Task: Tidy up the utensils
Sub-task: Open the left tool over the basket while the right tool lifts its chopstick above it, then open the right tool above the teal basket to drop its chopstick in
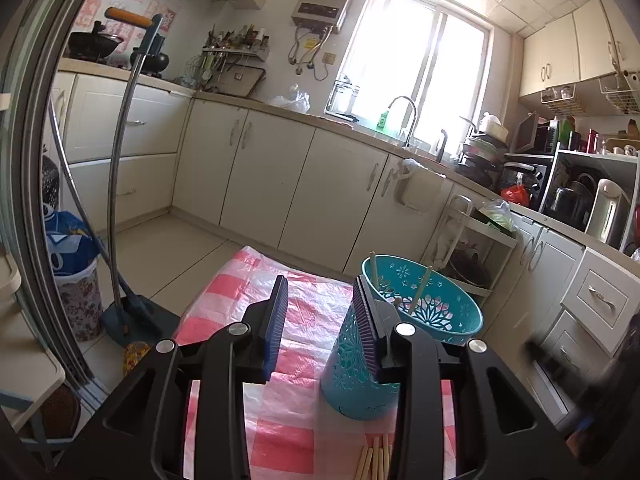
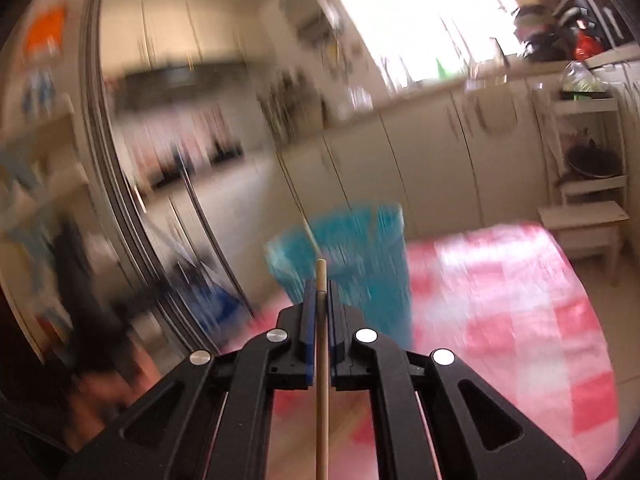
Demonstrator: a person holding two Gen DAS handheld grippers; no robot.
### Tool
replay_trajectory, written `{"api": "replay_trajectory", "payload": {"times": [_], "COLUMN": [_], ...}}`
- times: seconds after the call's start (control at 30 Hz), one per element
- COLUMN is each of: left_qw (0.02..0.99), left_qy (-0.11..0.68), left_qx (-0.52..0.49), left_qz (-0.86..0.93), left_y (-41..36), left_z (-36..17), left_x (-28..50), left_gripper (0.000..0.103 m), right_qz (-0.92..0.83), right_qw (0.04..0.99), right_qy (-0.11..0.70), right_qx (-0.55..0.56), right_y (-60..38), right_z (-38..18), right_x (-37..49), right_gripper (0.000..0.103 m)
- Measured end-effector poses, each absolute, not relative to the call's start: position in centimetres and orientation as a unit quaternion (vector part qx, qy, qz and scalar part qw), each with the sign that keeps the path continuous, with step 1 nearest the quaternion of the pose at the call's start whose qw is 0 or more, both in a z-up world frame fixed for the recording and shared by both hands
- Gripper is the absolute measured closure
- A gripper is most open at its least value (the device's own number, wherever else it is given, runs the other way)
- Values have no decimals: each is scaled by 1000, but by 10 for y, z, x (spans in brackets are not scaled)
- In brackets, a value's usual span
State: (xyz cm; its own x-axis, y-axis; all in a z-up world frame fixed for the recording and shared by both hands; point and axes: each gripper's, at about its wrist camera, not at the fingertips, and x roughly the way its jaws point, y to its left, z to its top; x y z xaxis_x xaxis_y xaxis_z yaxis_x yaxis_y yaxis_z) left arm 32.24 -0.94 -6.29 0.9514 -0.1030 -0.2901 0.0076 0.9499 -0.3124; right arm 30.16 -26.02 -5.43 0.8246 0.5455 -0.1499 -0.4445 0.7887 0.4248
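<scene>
In the left wrist view my left gripper (image 1: 322, 300) is open and empty, its right finger close beside a teal perforated utensil holder (image 1: 352, 376) on the pink checked tablecloth (image 1: 304, 304). A teal basket (image 1: 432, 304) behind it holds two upright chopsticks (image 1: 420, 290). Several loose chopsticks (image 1: 374, 460) lie at the bottom edge. In the blurred right wrist view my right gripper (image 2: 319, 286) is shut on a single wooden chopstick (image 2: 321, 400), with the teal holder (image 2: 360, 260) just ahead of it.
Cream kitchen cabinets (image 1: 280, 168) run along the back and right, with a sink tap (image 1: 404, 120) under the window. A mop and dustpan (image 1: 124, 312) stand at the left beside a bin (image 1: 76, 272). A white rack (image 2: 592, 184) stands beyond the table's far right.
</scene>
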Motion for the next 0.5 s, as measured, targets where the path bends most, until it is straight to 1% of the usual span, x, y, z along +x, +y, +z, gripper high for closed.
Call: {"api": "replay_trajectory", "payload": {"times": [0.1, 0.2, 0.3, 0.5], "left_qw": [974, 975, 976, 979], "left_qy": [154, 145, 132, 114], "left_qx": [-164, -168, -170, -168], "left_qz": [-24, -21, -18, -22], "left_y": [-10, -12, -14, -18], "left_z": [-60, -51, -43, -29], "left_x": [323, 322, 318, 314], "left_gripper": [71, 71, 71, 71], "right_qz": [282, 286, 277, 253], "right_qw": [913, 880, 857, 835], "right_qy": [34, -36, -79, -142], "right_qx": [294, 378, 427, 467], "right_y": [-286, -298, -303, -315], "right_z": [-41, -40, -43, -32], "right_x": [304, 315, 328, 350], "right_gripper": [97, 97, 97, 97]}}
